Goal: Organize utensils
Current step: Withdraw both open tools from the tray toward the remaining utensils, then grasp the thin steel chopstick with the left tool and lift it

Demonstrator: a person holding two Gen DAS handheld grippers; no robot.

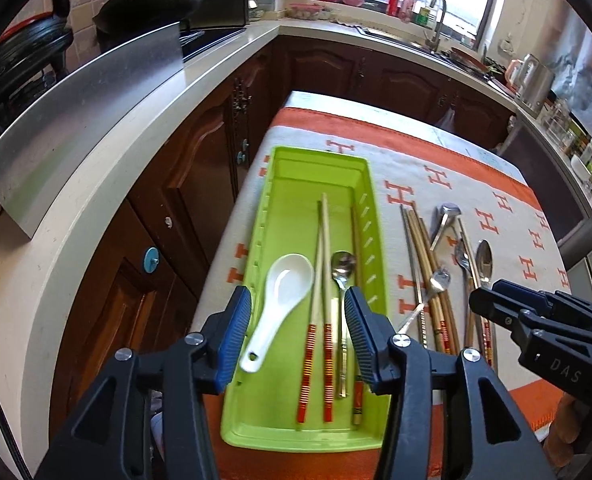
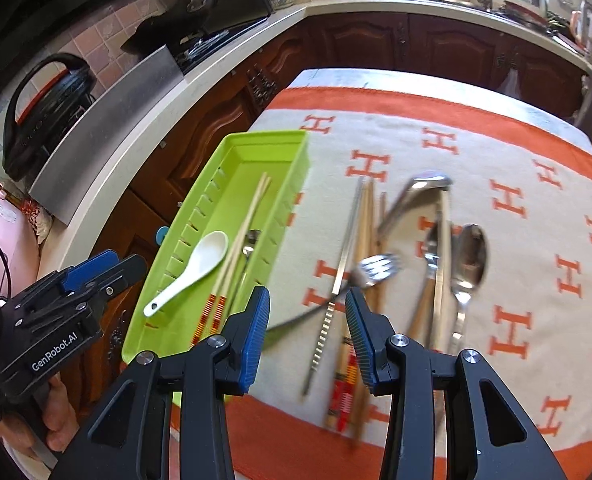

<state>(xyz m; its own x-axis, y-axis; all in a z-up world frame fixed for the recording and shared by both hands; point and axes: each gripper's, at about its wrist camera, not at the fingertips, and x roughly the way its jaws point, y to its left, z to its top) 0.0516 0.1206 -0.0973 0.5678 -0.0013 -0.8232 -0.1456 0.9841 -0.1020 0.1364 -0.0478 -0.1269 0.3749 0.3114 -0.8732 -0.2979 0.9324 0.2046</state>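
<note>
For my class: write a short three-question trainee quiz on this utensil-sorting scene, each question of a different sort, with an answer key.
1. True or false: the white ceramic spoon lies inside the green tray.
2. Multiple choice: the fork lies
A. in the tray
B. on the orange-and-white cloth, outside the tray
C. between the fingers of the right gripper
3. Fill in: both the left gripper and the right gripper are ____ and hold nothing.

Key:
1. True; it lies beside the red-banded chopsticks and a small metal spoon.
2. B; it lies among the loose chopsticks and spoons.
3. Open.
</note>
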